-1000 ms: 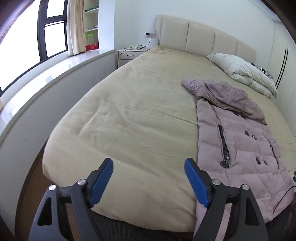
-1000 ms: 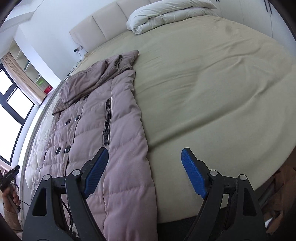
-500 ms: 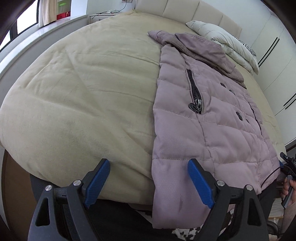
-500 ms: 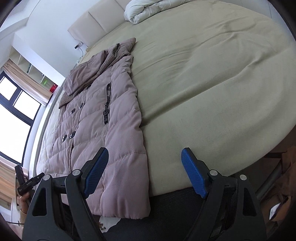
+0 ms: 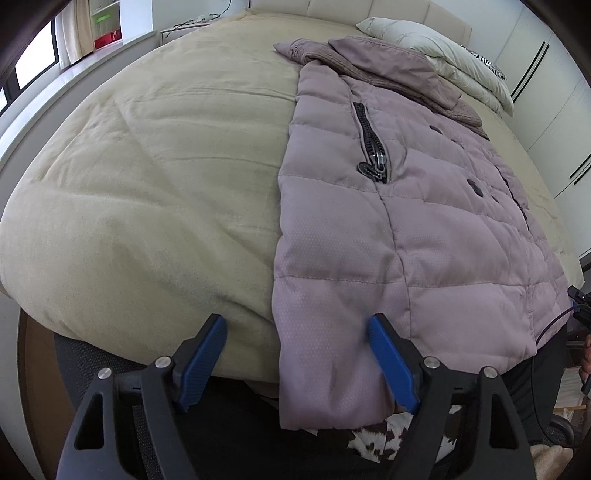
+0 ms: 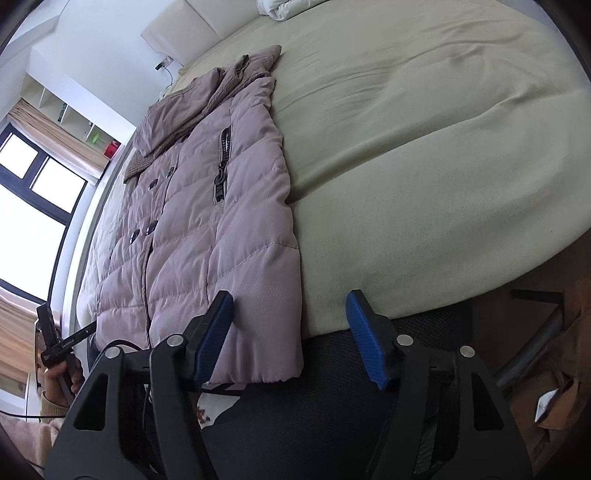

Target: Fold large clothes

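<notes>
A mauve quilted down coat (image 5: 406,229) lies flat on the bed, front up, with dark buttons and a black pocket zipper; its hem hangs over the near edge. It also shows in the right wrist view (image 6: 207,221). My left gripper (image 5: 297,360) is open, its jaws standing on either side of the hem's left corner. My right gripper (image 6: 291,338) is open, its jaws standing on either side of the hem's right corner. Neither holds any cloth.
The coat lies on a beige bedspread (image 5: 147,166) on a wide bed with a padded headboard (image 5: 351,7). Pillows (image 5: 443,66) lie at the head. A window sill (image 5: 44,96) runs along the left. A brown bag (image 6: 554,384) sits on the floor at the right.
Both grippers have dropped lower and come in to the coat's hem, the left one swinging right onto the coat. Both stay open.
</notes>
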Tool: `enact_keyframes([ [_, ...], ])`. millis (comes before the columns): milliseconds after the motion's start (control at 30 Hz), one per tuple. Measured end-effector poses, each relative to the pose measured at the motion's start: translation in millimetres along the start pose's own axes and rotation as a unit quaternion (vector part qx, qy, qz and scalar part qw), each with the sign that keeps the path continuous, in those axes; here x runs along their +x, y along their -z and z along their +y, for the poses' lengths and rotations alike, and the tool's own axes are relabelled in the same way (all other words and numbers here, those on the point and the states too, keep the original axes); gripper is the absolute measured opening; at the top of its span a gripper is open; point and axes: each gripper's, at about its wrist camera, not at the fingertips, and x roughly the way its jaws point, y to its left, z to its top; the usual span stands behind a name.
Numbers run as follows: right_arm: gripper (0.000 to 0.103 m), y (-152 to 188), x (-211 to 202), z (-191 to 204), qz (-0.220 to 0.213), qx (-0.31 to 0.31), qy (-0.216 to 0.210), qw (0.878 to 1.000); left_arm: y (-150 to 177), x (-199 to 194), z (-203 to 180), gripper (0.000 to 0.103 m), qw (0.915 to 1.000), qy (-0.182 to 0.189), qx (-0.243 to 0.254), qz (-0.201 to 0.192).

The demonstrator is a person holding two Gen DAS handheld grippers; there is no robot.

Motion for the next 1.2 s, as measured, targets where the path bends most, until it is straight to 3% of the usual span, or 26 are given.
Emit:
enact_keyframes([
  [267,0.043,11.2,18.0,15.2,0.052,-0.021,-0.020,0.998,4.4,1.6,-5.8,0.070,1.0000,-0.007,0.005,0.003],
  [400,0.038,13.1,20.5,14.5,0.050,-0.015,-0.022,0.998,4.4,2.5,-6.9,0.061,1.0000,0.003,0.001,0.006],
  [800,0.034,12.3,22.4,14.3,0.049,-0.017,-0.022,0.998,8.0,1.2,-7.4,0.057,0.9998,0.005,-0.004,0.020],
  [867,0.034,11.8,22.1,14.2,0.048,-0.016,-0.023,0.998,9.0,1.1,-8.9,0.046,0.9996,0.012,-0.002,0.024],
  [900,0.034,12.6,22.3,14.3,0.047,-0.014,-0.024,0.999,9.1,1.4,-9.7,0.044,0.9995,0.012,-0.001,0.028],
  [1200,0.034,13.4,23.5,2.9,0.042,0.022,-0.063,0.997,12.3,-0.8,-7.4,0.047,0.9992,0.014,-0.011,0.034],
])
